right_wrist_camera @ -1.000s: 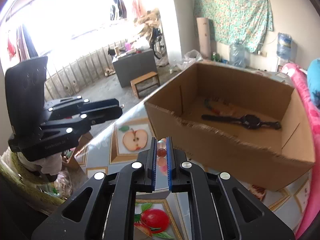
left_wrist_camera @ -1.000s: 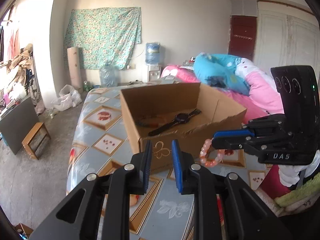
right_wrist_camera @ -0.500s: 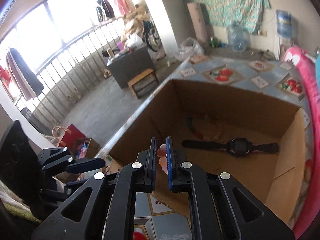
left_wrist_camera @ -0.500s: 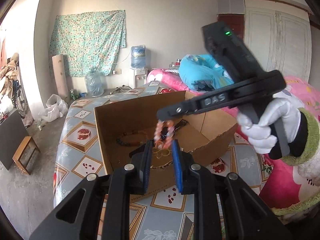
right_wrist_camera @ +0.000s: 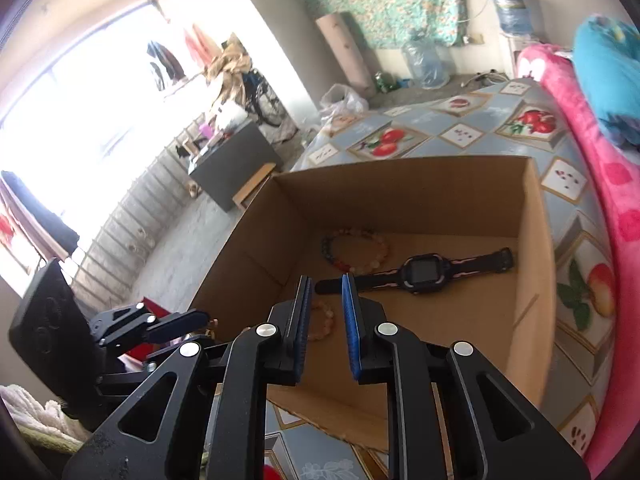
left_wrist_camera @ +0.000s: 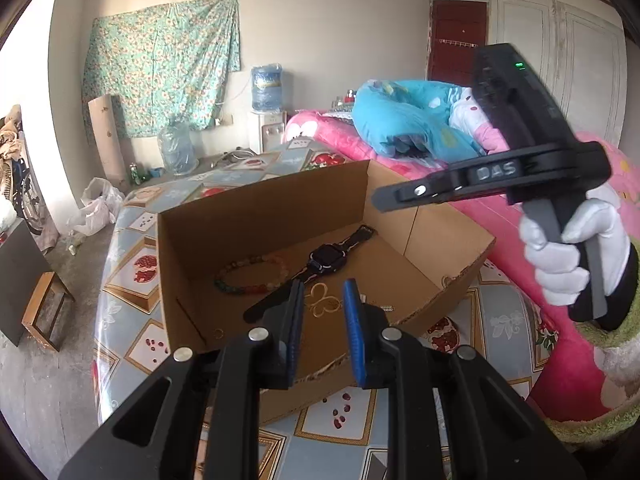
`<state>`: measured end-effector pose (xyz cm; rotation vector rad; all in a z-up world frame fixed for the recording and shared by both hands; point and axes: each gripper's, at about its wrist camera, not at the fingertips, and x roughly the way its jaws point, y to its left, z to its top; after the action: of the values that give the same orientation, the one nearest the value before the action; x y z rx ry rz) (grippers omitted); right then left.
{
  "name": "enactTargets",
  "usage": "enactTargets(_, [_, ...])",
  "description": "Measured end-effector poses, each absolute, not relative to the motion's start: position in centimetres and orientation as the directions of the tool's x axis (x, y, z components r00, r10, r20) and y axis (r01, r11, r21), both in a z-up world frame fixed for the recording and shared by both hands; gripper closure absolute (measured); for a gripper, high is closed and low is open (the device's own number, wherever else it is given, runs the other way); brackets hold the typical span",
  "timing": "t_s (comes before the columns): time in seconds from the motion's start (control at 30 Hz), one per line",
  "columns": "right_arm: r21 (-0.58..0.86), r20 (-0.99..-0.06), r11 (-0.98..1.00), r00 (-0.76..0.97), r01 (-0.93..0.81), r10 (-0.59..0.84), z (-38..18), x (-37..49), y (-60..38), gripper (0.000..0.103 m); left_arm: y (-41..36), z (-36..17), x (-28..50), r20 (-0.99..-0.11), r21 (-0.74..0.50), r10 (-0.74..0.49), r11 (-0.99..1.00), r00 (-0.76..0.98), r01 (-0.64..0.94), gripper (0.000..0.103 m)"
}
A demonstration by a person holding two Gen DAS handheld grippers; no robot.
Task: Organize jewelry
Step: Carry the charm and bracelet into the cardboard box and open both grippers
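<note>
Right gripper (right_wrist_camera: 324, 308) parted and empty above pink bracelet (right_wrist_camera: 322, 320) in box (right_wrist_camera: 536, 264), left gripper (left_wrist_camera: 322, 308) likewise parted; risks snagging watch (right_wrist_camera: 420, 270) just ahead.

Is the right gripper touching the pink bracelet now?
Apart. The right wrist view shows the right gripper open with nothing between its fingers; the pink bracelet lies below on the box floor, partly hidden behind the left finger.
</note>
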<state>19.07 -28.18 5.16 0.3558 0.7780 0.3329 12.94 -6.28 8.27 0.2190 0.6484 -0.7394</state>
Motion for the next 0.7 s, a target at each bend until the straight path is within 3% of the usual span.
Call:
enactTargets(0.2, [0.489,-0.571,0.869,0.728,-0.07,0.38,5.0,16.1,-32.4,0.084,-10.3,6.7,16.0,-0.677,-0.079,-0.556,0.707,0.482,0.703,0.083])
enactTargets(0.4, [0.512,-0.557,0.858,0.75,-0.028,0.357,4.3,14.4,-34.4,0.083,-10.9,6.5,16.2,-0.658,-0.12,-0.582,0.708,0.478,0.696,0.062])
enactTargets(0.57, [0.535,-0.539,0.845,0.771,0.001,0.34,4.1,13.4,-35.8,0.082,-9.7,7.4,15.6,-0.646,-0.126,-0.57,0.736,0.509,0.665,0.057])
enactTargets(0.7, [0.539,-0.527,0.842,0.79,0.024,0.314,4.2,12.8,-36.6,0.073,-7.0,9.1,14.8,-0.607,-0.143,-0.553,0.782,0.571,0.606,0.043])
